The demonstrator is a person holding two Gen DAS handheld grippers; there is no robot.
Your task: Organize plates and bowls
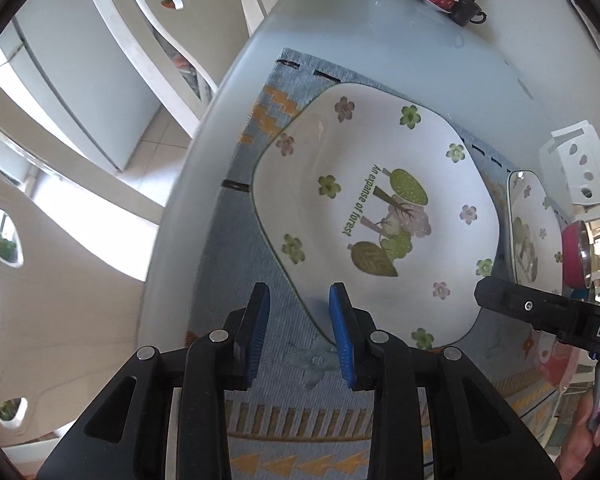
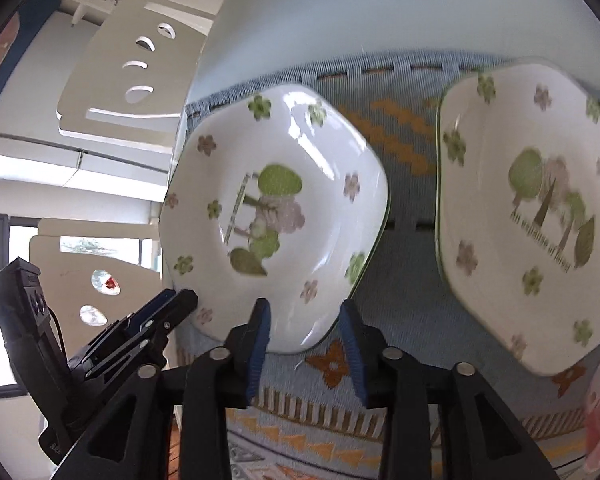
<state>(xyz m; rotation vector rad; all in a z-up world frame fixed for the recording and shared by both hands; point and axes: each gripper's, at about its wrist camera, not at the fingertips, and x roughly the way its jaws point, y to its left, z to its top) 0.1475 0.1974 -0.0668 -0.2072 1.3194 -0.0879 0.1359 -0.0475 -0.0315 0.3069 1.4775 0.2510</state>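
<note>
1. My left gripper point(image 1: 300, 332) hung over the near rim of a squarish white plate point(image 1: 374, 216); jaws narrow, nothing clamped. Its right pad point(image 1: 342, 332) overlapped the rim, the other sat over the mat point(image 1: 236, 264).
2. The plate had rounded corners, a thin green edge line, small green & pink flowers round the rim, and trees plus a leaf in the middle.
3. Green print read "An expanse of forest".
4. It lay on a blue woven mat w/ orange zigzags, near the left edge of the pale tabletop point(image 1: 380, 36).
5. My right gripper point(image 2: 306, 344) also stood narrow, nothing held, at the same plate's near corner.
6. A matching second plate point(image 2: 536, 216) lay beside it on the mat, apart; its print was blurred.
</note>
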